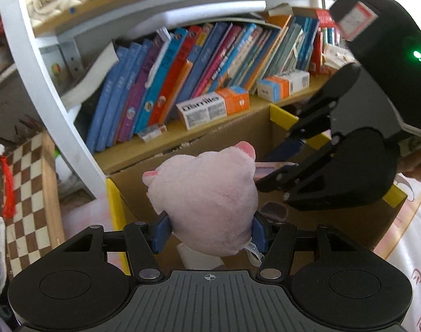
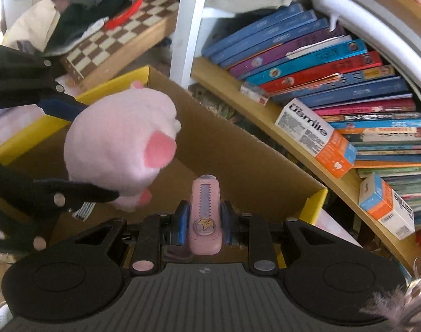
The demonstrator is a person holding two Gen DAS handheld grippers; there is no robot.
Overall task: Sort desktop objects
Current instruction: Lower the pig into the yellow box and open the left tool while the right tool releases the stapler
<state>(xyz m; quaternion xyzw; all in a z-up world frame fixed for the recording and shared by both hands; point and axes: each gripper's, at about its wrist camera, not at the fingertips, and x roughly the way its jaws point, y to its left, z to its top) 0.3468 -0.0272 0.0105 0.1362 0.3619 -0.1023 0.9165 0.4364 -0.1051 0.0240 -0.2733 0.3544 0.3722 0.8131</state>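
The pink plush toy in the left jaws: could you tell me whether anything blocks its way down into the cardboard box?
Nothing visible does. The pink plush toy hangs over the open cardboard box, whose flaps are open. The right gripper, holding a pink utility knife, is beside it, not beneath.

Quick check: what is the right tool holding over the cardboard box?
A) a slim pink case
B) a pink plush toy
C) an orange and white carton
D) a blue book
A: the right tool is clamped on the slim pink case; the left tool has the plush toy.
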